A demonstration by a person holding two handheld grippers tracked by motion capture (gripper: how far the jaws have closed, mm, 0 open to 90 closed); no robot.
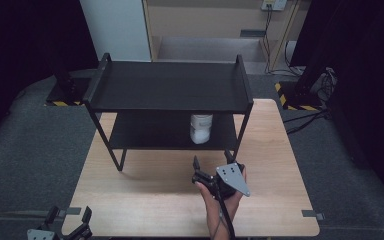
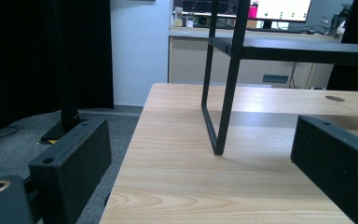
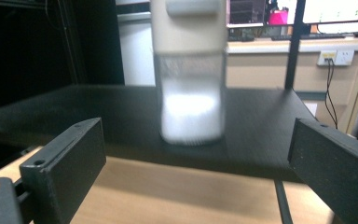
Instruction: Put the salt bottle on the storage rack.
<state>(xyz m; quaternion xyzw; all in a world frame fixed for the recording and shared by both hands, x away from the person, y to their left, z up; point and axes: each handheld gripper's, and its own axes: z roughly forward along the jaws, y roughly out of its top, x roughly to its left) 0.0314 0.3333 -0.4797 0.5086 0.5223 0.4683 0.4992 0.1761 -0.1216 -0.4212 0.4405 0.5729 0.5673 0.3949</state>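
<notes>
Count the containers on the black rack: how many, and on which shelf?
1. A white container stands on the rack's lower shelf, toward its right end, ahead of the open right gripper. The top shelf might hide others.

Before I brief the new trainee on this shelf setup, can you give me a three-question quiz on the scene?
1. True or false: the white jar stands on the rack's lower shelf.
2. Which tongs point at the jar? A. left tongs B. right tongs
3. Fill in: the right tongs' jaws are ____ and hold nothing.

Key: 1 true. 2 B; the jar sits between its jaws in the right gripper view, farther off. 3 open.
</notes>
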